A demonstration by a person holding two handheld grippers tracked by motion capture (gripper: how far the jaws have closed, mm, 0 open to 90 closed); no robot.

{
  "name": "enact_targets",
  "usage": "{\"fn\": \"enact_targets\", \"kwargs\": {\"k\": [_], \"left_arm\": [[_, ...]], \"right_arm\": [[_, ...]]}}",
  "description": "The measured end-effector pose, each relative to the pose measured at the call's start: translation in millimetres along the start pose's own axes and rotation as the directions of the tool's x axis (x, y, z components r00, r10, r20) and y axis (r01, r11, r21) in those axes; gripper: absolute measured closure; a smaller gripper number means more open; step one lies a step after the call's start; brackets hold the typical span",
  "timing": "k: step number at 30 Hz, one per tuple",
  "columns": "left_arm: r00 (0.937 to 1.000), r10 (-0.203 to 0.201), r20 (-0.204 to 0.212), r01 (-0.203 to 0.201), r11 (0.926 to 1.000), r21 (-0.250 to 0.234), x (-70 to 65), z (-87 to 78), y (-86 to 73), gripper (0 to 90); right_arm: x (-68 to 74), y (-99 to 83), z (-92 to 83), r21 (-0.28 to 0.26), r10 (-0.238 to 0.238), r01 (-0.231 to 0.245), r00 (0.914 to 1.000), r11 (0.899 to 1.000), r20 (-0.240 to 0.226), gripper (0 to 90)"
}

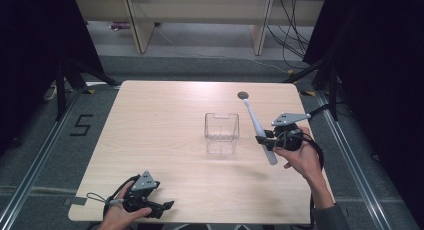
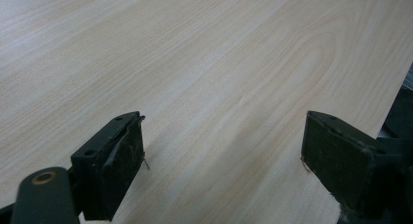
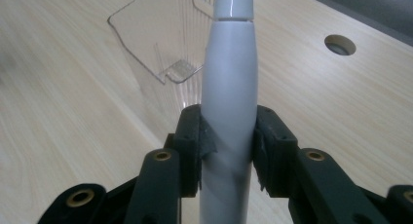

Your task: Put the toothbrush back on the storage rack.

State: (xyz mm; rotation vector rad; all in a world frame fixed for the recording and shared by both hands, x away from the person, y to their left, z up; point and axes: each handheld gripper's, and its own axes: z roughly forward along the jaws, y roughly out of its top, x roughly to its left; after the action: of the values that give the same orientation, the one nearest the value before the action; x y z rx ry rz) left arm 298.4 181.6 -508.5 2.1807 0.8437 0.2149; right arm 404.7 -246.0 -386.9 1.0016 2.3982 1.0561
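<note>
Your pale grey toothbrush (image 1: 258, 126) slants at centre right of the high view, head toward the upper left, beside the upright clear plastic container (image 1: 221, 131).

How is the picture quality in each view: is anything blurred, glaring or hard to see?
High view: even light, soft shadow under the clear box, dark edges. Left gripper view: the table washes out pale at top left, and the near jaws are soft. Right gripper view: the toothbrush handle is slightly blurred low down, and the box walls are faint.
</note>
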Motion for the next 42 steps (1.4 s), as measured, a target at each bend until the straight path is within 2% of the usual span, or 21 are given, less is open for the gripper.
{"fn": "enact_targets", "kwargs": {"k": [3,5,6,7,8,9,11,13,14,15,16,20,22,23,28,29,30,37,38,39,42], "left_arm": [[1.0,0.007,-0.006,-0.007,1.0,0.004,0.9,0.1,0.3,14.9],[0.9997,-0.022,0.006,0.022,0.9997,-0.012,-1.4,0.9,-0.2,14.9],[0.9997,-0.023,0.006,0.024,0.9997,-0.012,-1.4,0.9,-0.3,14.9],[0.9997,-0.023,0.006,0.023,0.9997,-0.011,-1.3,0.9,-0.3,14.9],[0.9997,-0.023,0.006,0.023,0.9997,-0.011,-1.4,1.0,-0.2,14.9],[0.9997,-0.023,0.007,0.023,0.9997,-0.011,-1.4,1.0,-0.2,14.9],[0.9997,-0.023,0.007,0.023,0.9997,-0.011,-1.3,1.0,-0.2,14.9],[0.9997,-0.023,0.007,0.023,0.9997,-0.012,-1.3,0.9,-0.2,14.9],[0.9997,-0.022,0.007,0.022,0.9997,-0.012,-1.3,0.9,-0.2,14.9],[1.0,-0.003,0.0,0.003,1.0,0.0,0.4,0.3,0.1,14.9],[0.9997,-0.022,0.007,0.022,0.9997,-0.011,-1.4,1.0,-0.2,14.9],[0.9997,-0.025,0.007,0.025,0.9996,-0.012,-1.6,1.3,-0.2,14.9],[0.9997,-0.025,0.007,0.025,0.9996,-0.012,-1.5,1.2,-0.1,14.9],[0.9997,-0.024,0.007,0.024,0.9996,-0.012,-1.4,1.1,-0.1,14.9],[0.9998,-0.02,0.008,0.02,0.9997,-0.011,-1.5,1.0,-0.1,14.9],[0.9997,-0.021,0.008,0.021,0.9997,-0.012,-1.5,1.0,-0.1,14.9],[0.9997,-0.021,0.008,0.021,0.9997,-0.011,-1.4,0.9,-0.1,14.9],[0.9997,-0.022,0.01,0.022,0.9997,-0.011,-1.7,1.2,-0.2,14.9],[0.9997,-0.021,0.01,0.021,0.9997,-0.01,-1.8,1.1,-0.2,14.9],[0.9998,-0.02,0.01,0.02,0.9998,-0.01,-1.7,1.0,-0.2,14.9],[1.0,-0.005,-0.001,0.005,1.0,-0.004,-0.1,0.4,0.1,14.9]], "right_arm": [[-2.6,1.5,0.5,-0.028,0.02,-0.02,0.9998,0.999,-0.002,66.6],[-3.5,3.4,-0.4,-0.043,0.035,-0.035,0.9994,0.998,-0.001,66.6],[-5.1,4.2,0.1,-0.064,0.029,-0.029,0.9996,0.998,0.001,66.6],[-4.2,4.9,-0.3,-0.064,0.052,-0.052,0.9986,0.997,0.001,66.6],[-6.7,6.7,-0.5,-0.077,0.034,-0.033,0.9994,0.997,0.008,66.6],[-5.4,7.4,-0.8,-0.08,0.056,-0.055,0.9985,0.995,0.001,66.7],[-7.1,10.6,-1.1,-0.104,0.035,-0.033,0.9992,0.994,0.018,66.6],[-7.8,13.1,-1.2,-0.121,0.033,-0.032,0.9994,0.992,0.008,66.6],[-6.1,13.9,-0.2,-0.139,0.059,-0.059,0.9982,0.989,-0.005,66.6],[-7.0,14.8,0.6,-0.15,0.052,-0.054,0.9985,0.987,-0.015,66.6],[-5.5,16.3,-0.4,-0.147,0.068,-0.068,0.9977,0.987,-0.011,66.6],[-4.5,21.5,-0.4,-0.172,0.034,-0.034,0.9994,0.985,-0.003,66.6],[-2.6,24.7,0.8,-0.187,0.03,-0.03,0.9995,0.982,-0.003,66.6],[0.2,26.2,0.9,-0.187,0.05,-0.052,0.9986,0.981,-0.014,66.6],[1.7,36.7,4.0,-0.187,0.037,-0.04,0.9991,0.982,-0.024,66.7],[0.6,39.1,6.1,-0.202,0.016,-0.019,0.9997,0.979,-0.018,66.7],[2.9,41.0,7.5,-0.204,0.039,-0.044,0.9989,0.978,-0.028,66.7],[6.6,57.1,13.0,-0.226,0.013,-0.023,0.999,0.974,-0.043,66.7],[8.6,59.9,12.6,-0.216,0.028,-0.038,0.9982,0.976,-0.053,66.6],[7.2,62.3,14.5,-0.236,0.003,-0.013,0.9992,0.972,-0.041,66.6],[9.7,68.3,16.3,-0.23,0.018,-0.031,0.9981,0.973,-0.059,66.7]]}}
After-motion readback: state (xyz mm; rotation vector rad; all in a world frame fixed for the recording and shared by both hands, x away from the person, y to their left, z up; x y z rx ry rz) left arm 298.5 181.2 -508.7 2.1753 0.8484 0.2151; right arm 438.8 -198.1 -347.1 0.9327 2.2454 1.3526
